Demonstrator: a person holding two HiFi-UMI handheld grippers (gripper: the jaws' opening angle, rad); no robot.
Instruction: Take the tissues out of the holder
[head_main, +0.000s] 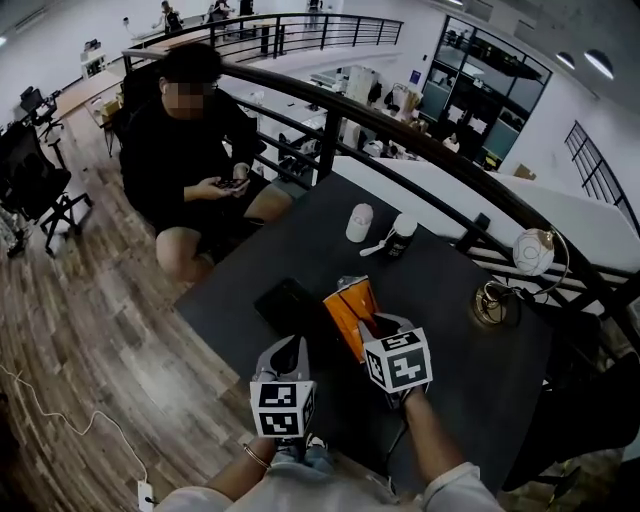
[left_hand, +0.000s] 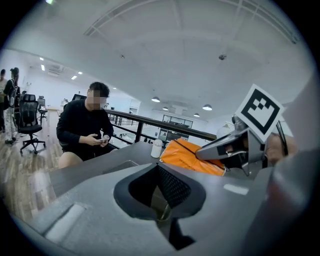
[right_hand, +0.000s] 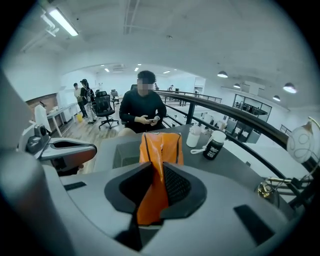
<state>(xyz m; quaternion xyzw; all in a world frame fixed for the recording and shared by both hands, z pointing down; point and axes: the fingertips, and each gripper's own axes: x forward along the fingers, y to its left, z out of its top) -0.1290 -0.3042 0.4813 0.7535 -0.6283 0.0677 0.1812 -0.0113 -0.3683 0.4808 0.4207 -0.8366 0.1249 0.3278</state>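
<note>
Tissues are nowhere on show; whatever the holder carries seems to be tucked inside it. At the left a seated person in black clothes (head_main: 185, 150) bends over a phone and takes no part. Next comes the left gripper (left_hand: 161, 190), its tongs drawn close together on nothing, hanging just beside the work, I'd guess ready to pluck. To its right the soft orange pouch-like tissue holder with black seams (head_main: 347, 303) tilts up over the dark grey table (head_main: 470, 370), because the right gripper (right_hand: 159, 187) pinches its near end, tongs narrow on the fabric, likely steadying it for the other tool. Beyond, a small white bottle (head_main: 359, 222) and a black white-capped bottle (head_main: 402, 238) stand well clear.
</note>
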